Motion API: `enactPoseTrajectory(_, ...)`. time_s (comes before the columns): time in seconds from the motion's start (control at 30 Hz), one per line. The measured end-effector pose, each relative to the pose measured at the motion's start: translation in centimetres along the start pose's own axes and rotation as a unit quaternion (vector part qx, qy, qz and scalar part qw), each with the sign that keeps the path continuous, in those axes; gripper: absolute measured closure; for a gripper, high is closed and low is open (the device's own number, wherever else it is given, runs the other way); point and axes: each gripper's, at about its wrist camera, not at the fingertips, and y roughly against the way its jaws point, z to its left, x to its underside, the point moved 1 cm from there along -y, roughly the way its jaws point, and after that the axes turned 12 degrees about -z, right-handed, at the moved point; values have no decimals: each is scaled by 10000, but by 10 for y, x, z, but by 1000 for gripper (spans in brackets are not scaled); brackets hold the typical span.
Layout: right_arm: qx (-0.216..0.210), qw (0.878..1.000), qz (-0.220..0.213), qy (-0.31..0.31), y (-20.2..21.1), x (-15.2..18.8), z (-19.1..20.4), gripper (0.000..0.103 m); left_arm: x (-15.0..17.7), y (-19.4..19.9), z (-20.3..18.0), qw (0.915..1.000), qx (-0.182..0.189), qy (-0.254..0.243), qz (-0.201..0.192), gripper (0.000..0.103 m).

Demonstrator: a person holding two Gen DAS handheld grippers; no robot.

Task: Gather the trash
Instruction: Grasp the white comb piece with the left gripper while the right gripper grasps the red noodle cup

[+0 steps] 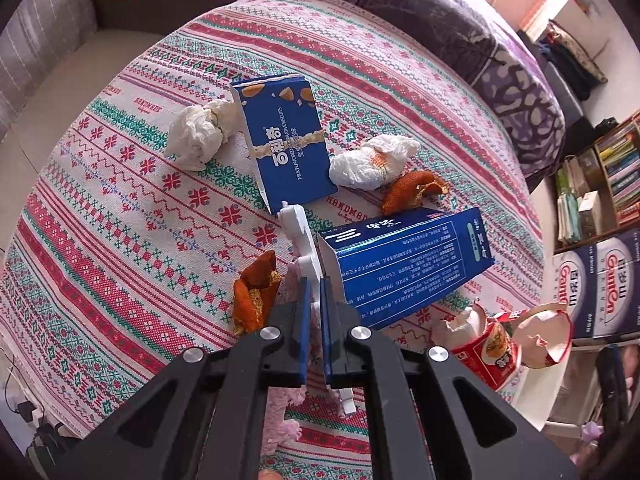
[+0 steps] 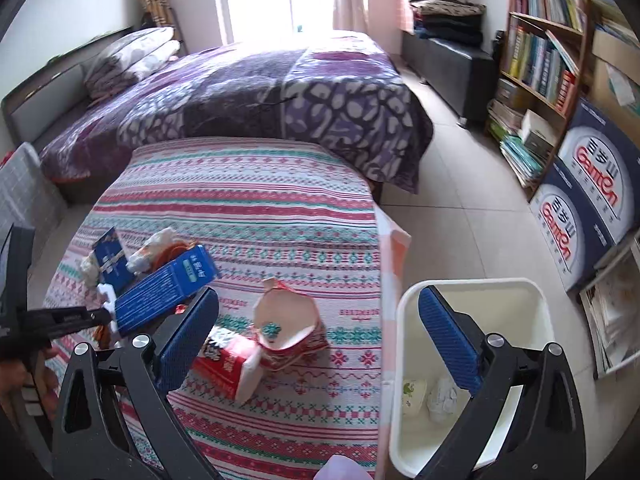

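Observation:
My left gripper (image 1: 316, 284) is shut on a white plastic tray insert (image 1: 298, 236) beside the open end of a blue carton (image 1: 408, 264). From the right wrist view, the left gripper (image 2: 98, 316) sits at that carton's (image 2: 160, 296) near end. A second blue biscuit box (image 1: 284, 140), two crumpled tissues (image 1: 200, 136) (image 1: 372, 160) and orange peels (image 1: 412, 192) (image 1: 256, 296) lie on the patterned tablecloth (image 1: 120, 240). My right gripper (image 2: 320, 336) is open above a crushed red noodle cup (image 2: 224, 364) and its torn top (image 2: 288, 328), gripping nothing.
A white bin (image 2: 516, 320) stands on the floor off the table's right edge, with a few scraps inside. A purple-covered bed (image 2: 260, 92) lies beyond the table. Bookshelves (image 2: 536, 48) and blue cartons (image 2: 588, 208) line the right wall.

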Motion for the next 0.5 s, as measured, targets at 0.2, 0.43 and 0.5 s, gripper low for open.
enactPoseTrajectory(0.2,-644,9894,405,1237,-17,17,59,7,-6,10,13,9999,131,-62,-20,99)
enactPoseTrajectory(0.43,-529,9683,852,2288,-46,46,92,7,0,3,22,9980,-109,-158,594,77)
enactPoseTrajectory(0.5,-476,9658,972,2358,-55,49,93,7,6,2,22,9965,-101,-186,811,44)
